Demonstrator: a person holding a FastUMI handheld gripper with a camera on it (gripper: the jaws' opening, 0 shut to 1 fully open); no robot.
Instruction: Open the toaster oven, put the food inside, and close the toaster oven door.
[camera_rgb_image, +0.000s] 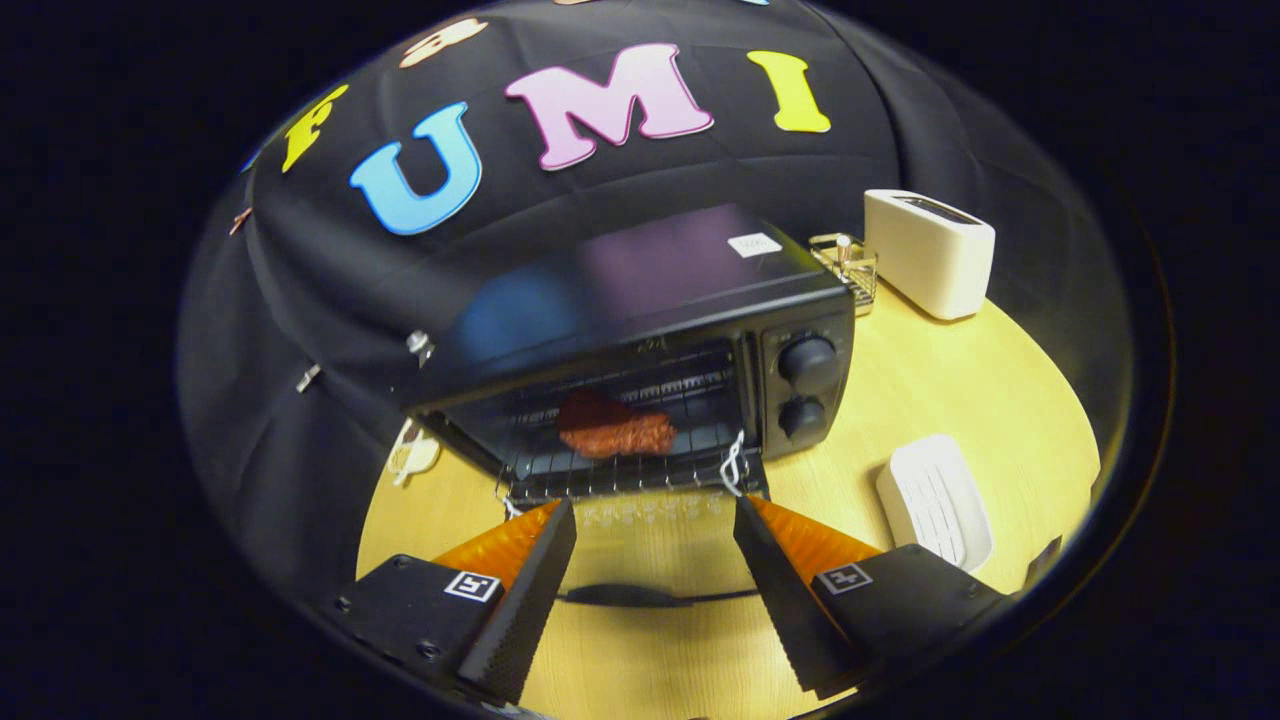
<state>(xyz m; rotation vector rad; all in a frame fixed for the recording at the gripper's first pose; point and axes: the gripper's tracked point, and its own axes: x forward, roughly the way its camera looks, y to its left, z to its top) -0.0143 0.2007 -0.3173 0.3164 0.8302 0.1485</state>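
The black toaster oven (640, 300) stands on the round wooden table with its glass door (650, 550) folded down flat toward me. The door's dark handle (640, 596) lies between my fingers. A reddish-brown piece of food (612, 428) rests on the wire rack (620, 478) inside the oven, just beyond my fingertips. My gripper (655, 505) is open, with both fingers hovering over the lowered door, one at each side, and nothing held between them. Two black knobs (806, 385) sit on the oven's right panel.
A white toaster (930, 252) stands behind the oven to the right, with a small clear holder (848, 262) beside it. A white ribbed dish (935, 500) lies right of my right finger. A small pale object (412, 452) sits at the oven's left. Bare table (930, 390) lies right of the oven.
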